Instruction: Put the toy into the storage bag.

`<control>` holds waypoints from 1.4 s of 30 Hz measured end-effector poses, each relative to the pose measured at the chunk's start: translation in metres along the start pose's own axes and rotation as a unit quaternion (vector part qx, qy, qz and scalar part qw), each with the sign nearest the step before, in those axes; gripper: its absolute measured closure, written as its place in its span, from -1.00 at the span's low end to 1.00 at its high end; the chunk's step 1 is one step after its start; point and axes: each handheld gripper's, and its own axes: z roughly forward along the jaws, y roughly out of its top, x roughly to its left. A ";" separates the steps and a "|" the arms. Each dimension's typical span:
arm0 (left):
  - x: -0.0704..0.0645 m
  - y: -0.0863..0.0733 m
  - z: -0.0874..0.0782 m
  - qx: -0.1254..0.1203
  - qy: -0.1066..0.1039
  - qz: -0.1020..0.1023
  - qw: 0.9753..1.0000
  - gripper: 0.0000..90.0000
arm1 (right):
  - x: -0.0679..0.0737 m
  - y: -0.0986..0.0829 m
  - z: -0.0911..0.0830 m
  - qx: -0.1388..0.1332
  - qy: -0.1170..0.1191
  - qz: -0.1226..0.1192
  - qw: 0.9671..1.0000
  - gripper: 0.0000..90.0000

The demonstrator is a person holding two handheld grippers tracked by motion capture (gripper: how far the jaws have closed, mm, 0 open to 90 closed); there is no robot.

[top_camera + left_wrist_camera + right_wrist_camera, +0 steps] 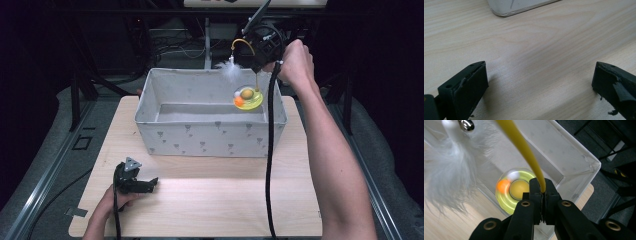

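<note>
Right gripper (543,195) clamped on the toy's yellow wand (524,147), up over the bin (150,95). Left gripper (540,82) wide apart, resting on table (536,45). Next, probably: lower toy (248,98) gently into bin, then let go.

Legible text, labels, brands, numbers: none. Fabric storage bin (210,135): small repeated grey printed motifs on its walls, no lettering. Strip at top edge of high view: marks too blurred to read.
</note>
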 end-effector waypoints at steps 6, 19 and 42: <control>0.000 0.000 0.000 0.001 0.000 0.002 1.000 -0.99 | -0.005 -0.003 0.011 0.007 -0.001 0.006 1.000 0.97; 0.000 0.000 0.000 0.000 -0.001 0.000 1.000 -0.99 | -0.015 -0.011 0.035 0.020 0.004 0.018 1.000 0.97; 0.000 0.000 0.000 0.001 -0.001 0.001 1.000 -0.99 | -0.019 -0.038 0.072 0.045 0.021 0.035 0.998 0.97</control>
